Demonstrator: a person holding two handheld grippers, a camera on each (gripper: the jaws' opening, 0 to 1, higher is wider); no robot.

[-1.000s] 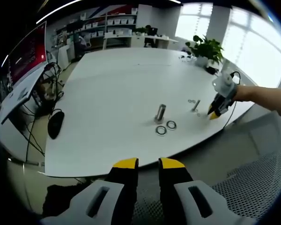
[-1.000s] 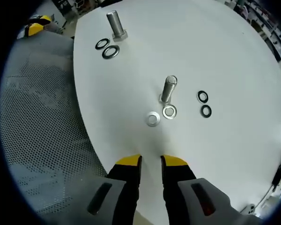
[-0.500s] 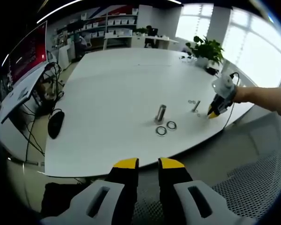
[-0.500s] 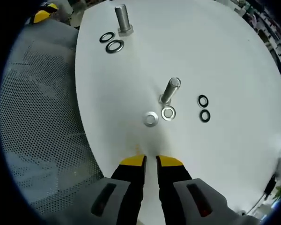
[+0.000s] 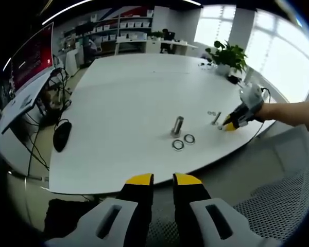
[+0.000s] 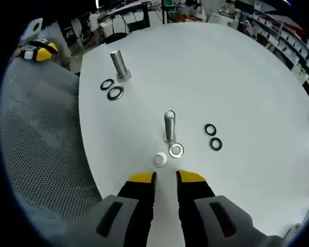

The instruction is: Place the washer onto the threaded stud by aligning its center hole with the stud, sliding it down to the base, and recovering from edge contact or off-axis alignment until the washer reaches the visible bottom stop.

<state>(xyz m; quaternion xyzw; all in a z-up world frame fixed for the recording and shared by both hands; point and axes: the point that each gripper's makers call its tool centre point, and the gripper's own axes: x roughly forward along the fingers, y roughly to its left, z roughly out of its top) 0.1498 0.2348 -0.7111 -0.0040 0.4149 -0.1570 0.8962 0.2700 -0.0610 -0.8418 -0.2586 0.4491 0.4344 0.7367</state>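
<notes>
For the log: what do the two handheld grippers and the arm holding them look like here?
Both grippers match: black jaws capped with yellow tips, rising from pale grey moulded bodies with dark slots. The left gripper and right gripper each show this up close. In the left gripper view, the right gripper also carries a white block with a dark cable, and the forearm behind it shows no sleeve.

Washers (image 6: pixel 168 154) beside stud (image 6: pixel 169 126)
</notes>
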